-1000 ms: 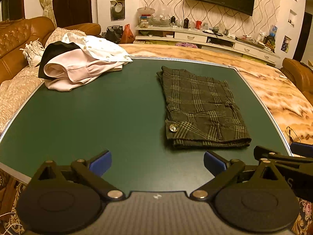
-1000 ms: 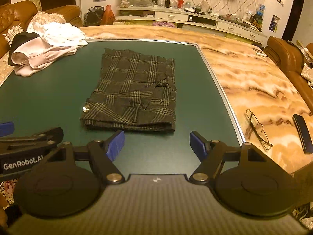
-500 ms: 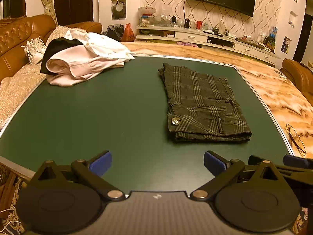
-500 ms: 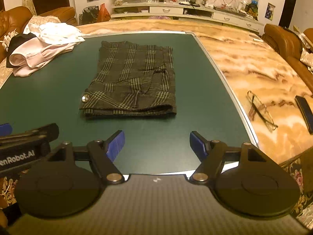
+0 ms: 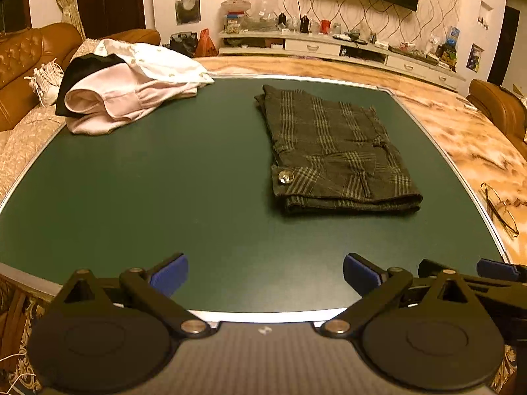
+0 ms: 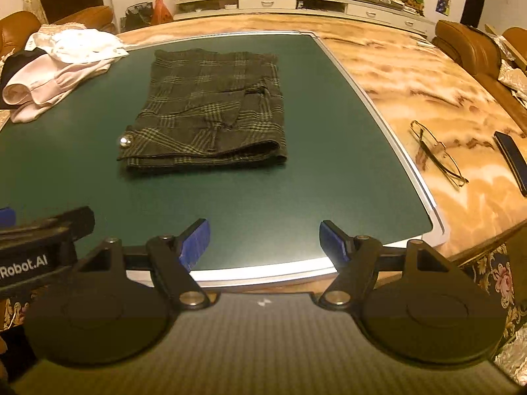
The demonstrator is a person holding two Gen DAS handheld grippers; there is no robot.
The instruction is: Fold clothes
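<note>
Folded dark plaid shorts [image 5: 332,151] with a silver button lie flat on the green mat [image 5: 164,191], right of centre; they also show in the right wrist view [image 6: 214,108]. A pile of white, pink and black clothes [image 5: 131,89] sits at the mat's far left corner, also in the right wrist view [image 6: 59,65]. My left gripper [image 5: 265,275] is open and empty above the mat's near edge. My right gripper [image 6: 265,240] is open and empty, also at the near edge, short of the shorts.
Eyeglasses [image 6: 438,154] and a dark phone-like object [image 6: 512,161] lie on the marble tabletop [image 6: 411,75] right of the mat. Brown sofas stand at left [image 5: 23,65] and right. A TV cabinet [image 5: 346,49] lines the far wall.
Both grippers have drawn back toward the mat's near edge, so the shorts look farther away. Both stay open and empty. The clothes have not moved.
</note>
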